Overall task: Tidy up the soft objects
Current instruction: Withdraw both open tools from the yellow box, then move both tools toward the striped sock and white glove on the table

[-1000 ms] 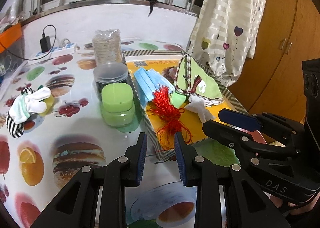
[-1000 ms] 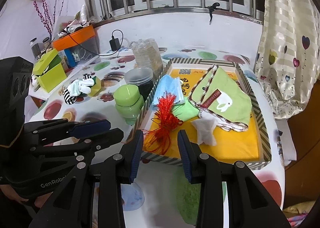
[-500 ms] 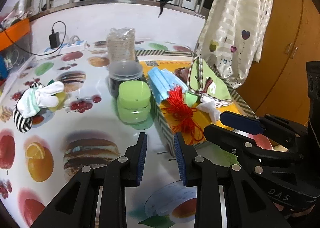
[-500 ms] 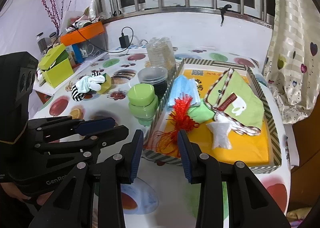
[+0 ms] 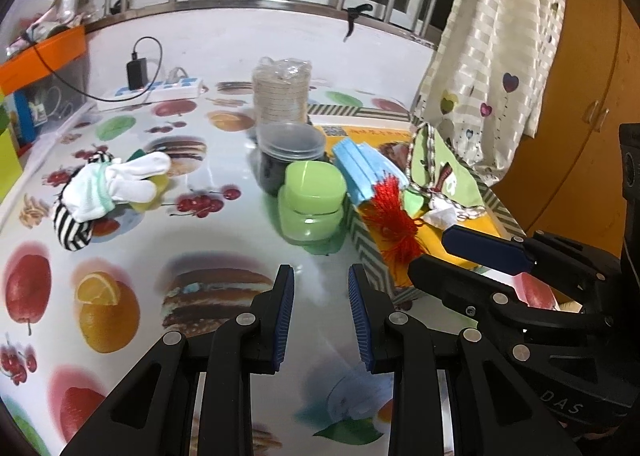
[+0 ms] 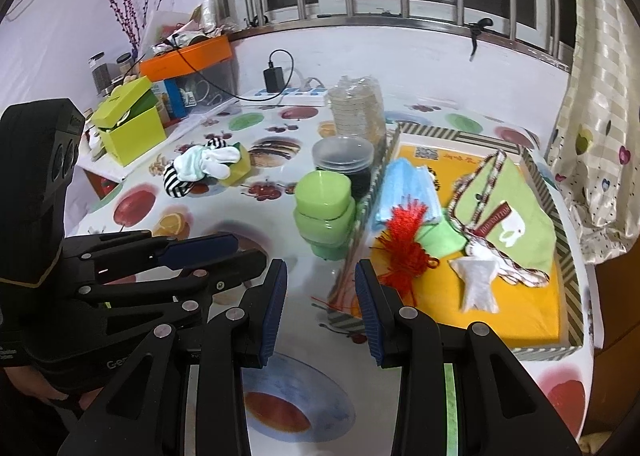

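Note:
A pile of socks [image 5: 108, 184] [image 6: 204, 166], white and black-striped, lies with a yellow sponge on the table's left. A shallow box [image 6: 568, 312] [image 5: 368, 252] with a yellow floor holds blue face masks [image 6: 404, 192] [image 5: 360, 172], a red tassel [image 6: 404, 244] [image 5: 392, 224], a green cloth pouch [image 6: 512, 216] [image 5: 448, 172] and a small white sachet [image 6: 478, 280]. My left gripper [image 5: 320, 312] [image 6: 208, 256] is open and empty above the table, left of the box. My right gripper [image 6: 320, 304] [image 5: 460, 252] is open and empty over the box's near-left corner.
Stacked green containers [image 5: 314, 200] [image 6: 326, 212], clear tubs [image 5: 290, 148] and a wrapped stack of dishes [image 5: 282, 92] stand just left of the box. A power strip with charger [image 5: 152, 88], an orange bin [image 6: 188, 60] and a lime box [image 6: 130, 120] sit at the back left. A curtain [image 5: 492, 56] hangs right.
Both grippers have drawn back and to the left from the box; the socks and containers now sit nearer the middle of each view. The jaws stay open. No object has moved.

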`<state>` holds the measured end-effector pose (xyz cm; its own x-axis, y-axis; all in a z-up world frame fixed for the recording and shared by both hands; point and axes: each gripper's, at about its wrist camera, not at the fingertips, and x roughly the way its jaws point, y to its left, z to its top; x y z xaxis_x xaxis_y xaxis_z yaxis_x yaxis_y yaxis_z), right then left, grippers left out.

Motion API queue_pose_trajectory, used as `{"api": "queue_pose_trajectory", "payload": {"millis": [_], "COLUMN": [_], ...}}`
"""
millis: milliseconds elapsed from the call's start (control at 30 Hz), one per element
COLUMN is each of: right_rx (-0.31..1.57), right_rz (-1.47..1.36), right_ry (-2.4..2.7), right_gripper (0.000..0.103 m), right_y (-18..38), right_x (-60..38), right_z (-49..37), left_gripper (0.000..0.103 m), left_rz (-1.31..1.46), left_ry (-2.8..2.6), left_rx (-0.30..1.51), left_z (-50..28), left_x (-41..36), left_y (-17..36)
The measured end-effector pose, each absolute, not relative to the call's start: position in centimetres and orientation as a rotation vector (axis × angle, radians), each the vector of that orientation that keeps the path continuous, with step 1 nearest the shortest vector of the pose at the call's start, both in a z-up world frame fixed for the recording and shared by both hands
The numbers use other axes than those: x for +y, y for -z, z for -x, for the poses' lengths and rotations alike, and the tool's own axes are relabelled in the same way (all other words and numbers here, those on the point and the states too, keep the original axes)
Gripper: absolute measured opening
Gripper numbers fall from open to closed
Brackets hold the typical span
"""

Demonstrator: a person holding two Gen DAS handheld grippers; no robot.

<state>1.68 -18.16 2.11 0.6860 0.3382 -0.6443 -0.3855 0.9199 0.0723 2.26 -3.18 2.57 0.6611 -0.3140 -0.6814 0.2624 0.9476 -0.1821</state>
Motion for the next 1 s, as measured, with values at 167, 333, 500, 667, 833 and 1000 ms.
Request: {"api": "queue_pose_trajectory", "payload": {"millis": [167,333,500,667,833,1000], "right_rx": [0.706,0.709,0.712,0.716,0.718,0.704], "right_rz": [0.083,0.090,0.098,0.096,0.112,0.124], "right_ry": [-0.425,-0.455,-0.488,-0.526,-0.557,-0.583], "right_gripper": [0.037,0.037,0.037,0.037,0.039,0.040], "right_y": [-2.1,-1.9,-1.7,-1.4,-1.2,-1.5], "right_x": [-17.1,-15.8,-14.4,-12.9,-11.5,-10.2], "right_z": [-1.7,-1.8,-2.1,-2.6,-2.9,-3.4], "left_gripper": [0.027,0.027,0.027,0.027,0.027,0.027], "left_rz": [0.078,0.092,0.100,0.116,0.137,0.153], "left_ry": [0.299,0.266,0.233,0.195,0.154,0.114], "left_rx": [0.780,0.782,0.785,0.793,0.791,0.779], "left_z": [-2.0,-1.8,-1.5,-1.6,-1.8,-2.1], "left_x": [-2.0,-0.4,1.0,2.5,4.1,5.9], "left_y": [-2.5,-2.3,-2.1,-1.8,-1.7,-2.0]}}
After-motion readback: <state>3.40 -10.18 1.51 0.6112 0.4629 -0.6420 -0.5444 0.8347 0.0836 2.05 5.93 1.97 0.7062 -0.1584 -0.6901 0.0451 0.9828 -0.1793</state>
